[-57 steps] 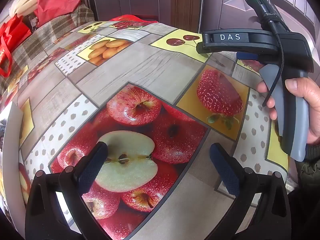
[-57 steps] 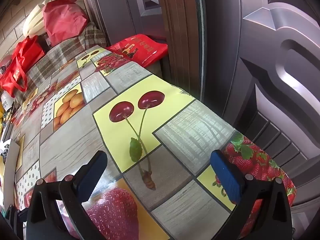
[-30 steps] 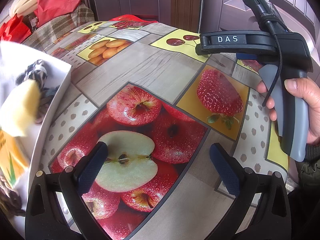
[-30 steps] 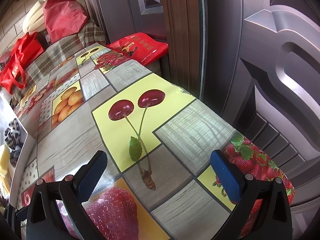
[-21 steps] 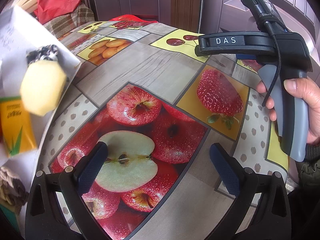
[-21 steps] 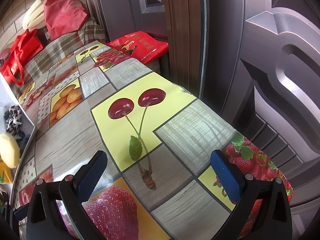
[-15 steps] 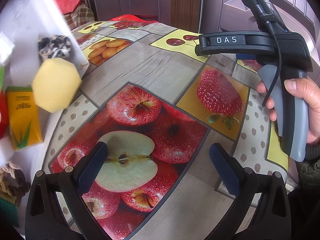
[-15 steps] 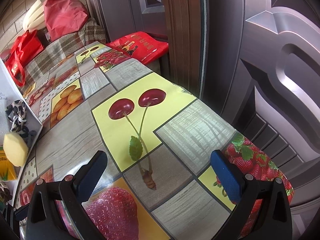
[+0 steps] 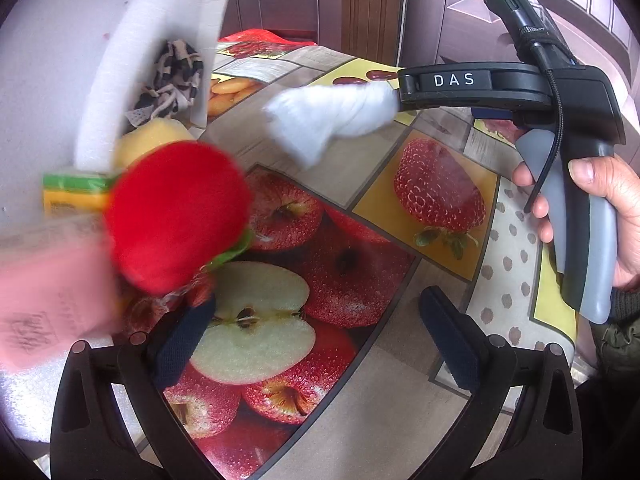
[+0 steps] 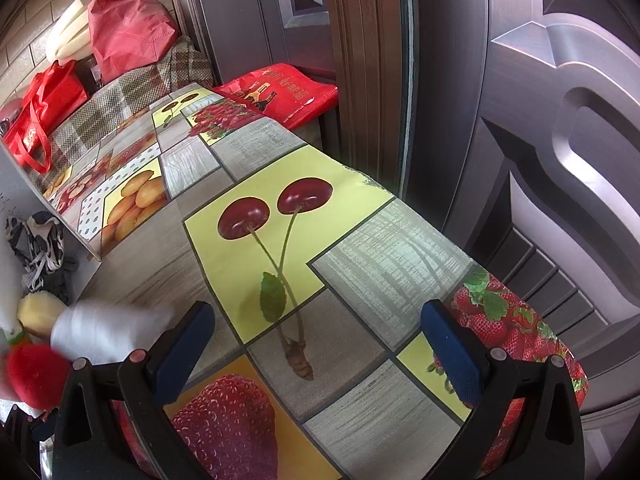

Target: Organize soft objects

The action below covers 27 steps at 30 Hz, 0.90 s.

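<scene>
A white box (image 9: 60, 60) is tipped over the table's left side and soft things are spilling out, blurred with motion. In the left wrist view I see a red plush ball (image 9: 176, 216), a white cloth (image 9: 332, 116), a yellow sponge (image 9: 156, 136), a black-and-white patterned fabric (image 9: 172, 72), a yellow-green pack (image 9: 72, 196) and a pink pack (image 9: 52, 300). The red ball (image 10: 36, 372), white cloth (image 10: 108, 332) and sponge (image 10: 38, 312) also show in the right wrist view. My left gripper (image 9: 316, 340) is open and empty just right of them. My right gripper (image 10: 320, 340) is open and empty over the cherry print.
The table (image 10: 380, 248) has a fruit-print cloth and ends at a door on the right. Red bags (image 10: 128, 28) lie on a checked seat beyond the far end. The right gripper's handle (image 9: 560, 128) hangs over the table's right side.
The white box has swung in from the left and tipped further. The red ball, white cloth and pink pack have tumbled out towards the table. Neither gripper has moved.
</scene>
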Available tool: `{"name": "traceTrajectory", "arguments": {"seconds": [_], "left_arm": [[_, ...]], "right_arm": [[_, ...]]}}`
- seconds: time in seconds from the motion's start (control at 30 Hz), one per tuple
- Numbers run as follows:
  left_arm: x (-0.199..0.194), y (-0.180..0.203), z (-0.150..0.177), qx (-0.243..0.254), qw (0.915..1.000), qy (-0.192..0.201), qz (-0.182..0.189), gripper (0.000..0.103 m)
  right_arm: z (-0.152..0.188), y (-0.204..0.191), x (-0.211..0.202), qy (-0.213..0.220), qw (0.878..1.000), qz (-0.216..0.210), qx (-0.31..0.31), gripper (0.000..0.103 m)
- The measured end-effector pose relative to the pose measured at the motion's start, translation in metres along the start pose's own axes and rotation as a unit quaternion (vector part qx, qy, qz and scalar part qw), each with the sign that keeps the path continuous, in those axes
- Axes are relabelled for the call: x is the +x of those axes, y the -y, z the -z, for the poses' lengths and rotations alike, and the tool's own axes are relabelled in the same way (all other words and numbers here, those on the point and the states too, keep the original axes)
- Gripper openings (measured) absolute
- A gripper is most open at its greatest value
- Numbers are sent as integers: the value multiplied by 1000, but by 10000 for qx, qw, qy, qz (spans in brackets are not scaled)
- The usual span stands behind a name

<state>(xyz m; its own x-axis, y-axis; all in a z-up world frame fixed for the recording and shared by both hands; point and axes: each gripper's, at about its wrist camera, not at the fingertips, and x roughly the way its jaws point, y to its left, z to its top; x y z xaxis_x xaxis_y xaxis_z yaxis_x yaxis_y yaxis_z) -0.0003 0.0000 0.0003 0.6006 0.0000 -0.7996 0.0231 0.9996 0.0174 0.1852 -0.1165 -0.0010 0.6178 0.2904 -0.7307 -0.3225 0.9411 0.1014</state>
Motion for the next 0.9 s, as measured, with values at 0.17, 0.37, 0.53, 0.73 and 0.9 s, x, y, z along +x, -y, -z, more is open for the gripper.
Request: {"name": "traceTrajectory", "arguments": {"seconds": [0.17, 0.37, 0.53, 0.73, 0.9], "left_arm": [[0, -2, 0, 3, 10000, -2, -3, 102], [0, -2, 0, 2, 10000, -3, -3, 102], [1, -2, 1, 2, 10000, -2, -2, 102], [0, -2, 1, 2, 10000, -2, -3, 102], [1, -2, 1, 3, 10000, -3, -3, 102]], "right_arm": [[-1, 0, -1, 0, 10000, -15, 5, 103], [-1, 0, -1, 1, 10000, -19, 4, 103], [-1, -1, 0, 0, 10000, -18, 1, 103], [0, -1, 0, -1, 10000, -16, -3, 103], [0, -1, 0, 0, 10000, -14, -3, 103]]}}
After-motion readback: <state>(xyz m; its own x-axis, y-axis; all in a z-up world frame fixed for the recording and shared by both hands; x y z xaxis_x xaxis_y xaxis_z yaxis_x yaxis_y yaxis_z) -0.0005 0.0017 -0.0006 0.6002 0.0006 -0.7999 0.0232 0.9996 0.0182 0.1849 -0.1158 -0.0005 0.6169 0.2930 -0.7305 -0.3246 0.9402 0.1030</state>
